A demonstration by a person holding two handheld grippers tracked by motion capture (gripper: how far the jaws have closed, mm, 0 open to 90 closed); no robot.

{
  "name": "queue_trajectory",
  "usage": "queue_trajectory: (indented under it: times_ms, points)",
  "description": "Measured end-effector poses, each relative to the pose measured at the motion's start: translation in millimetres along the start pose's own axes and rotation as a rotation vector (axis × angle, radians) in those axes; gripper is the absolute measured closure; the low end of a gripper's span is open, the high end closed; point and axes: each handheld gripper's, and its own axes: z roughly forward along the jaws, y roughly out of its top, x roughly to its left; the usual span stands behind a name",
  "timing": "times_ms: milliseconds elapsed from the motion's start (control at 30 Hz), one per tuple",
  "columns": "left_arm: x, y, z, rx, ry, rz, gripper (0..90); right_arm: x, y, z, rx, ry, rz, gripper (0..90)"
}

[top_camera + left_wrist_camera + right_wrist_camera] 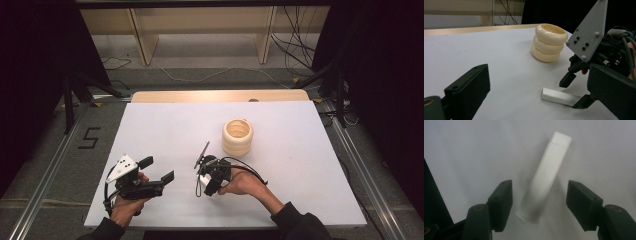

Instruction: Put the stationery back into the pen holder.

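Observation:
A white tube (544, 180) with a square cap lies flat on the white table (150, 130). My right gripper (541, 205) points down at it, open, with one jaw on each side of the tube's round end and not touching it. In the left gripper view the same tube (560, 97) lies under the right gripper (574, 91), which carries a grey plate (590, 27). A cream holder (237, 137) shaped like three stacked rings stands just beyond. My left gripper (159, 169) is open and empty at the near left, aimed toward the tube.
A wooden strip (220, 96) borders the table's far edge. The floor left of the table carries a taped "5" (88, 137). Metal rails (45, 185) run along both sides, and cables (295, 45) lie on the floor behind.

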Motion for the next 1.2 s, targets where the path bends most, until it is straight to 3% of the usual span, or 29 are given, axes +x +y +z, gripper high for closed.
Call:
queue_trajectory:
  times_ms: [400, 767, 1200]
  points:
    - [0.0, -0.1, 0.0, -0.006, 0.001, -0.002, 3.8, 3.2, -0.2, 6.3, 0.029, 0.01, -0.013, 46.6]
    - [0.6, 0.1, -0.5, -0.005, 0.001, -0.002, 3.8, 7.5, 1.1, 13.8, 0.078, -0.02, -0.036, 52.8]
    - [0.8, -0.1, -0.1, -0.004, 0.003, -0.003, 3.8, 5.8, 1.3, 13.8, 0.079, -0.038, -0.056, 61.4]
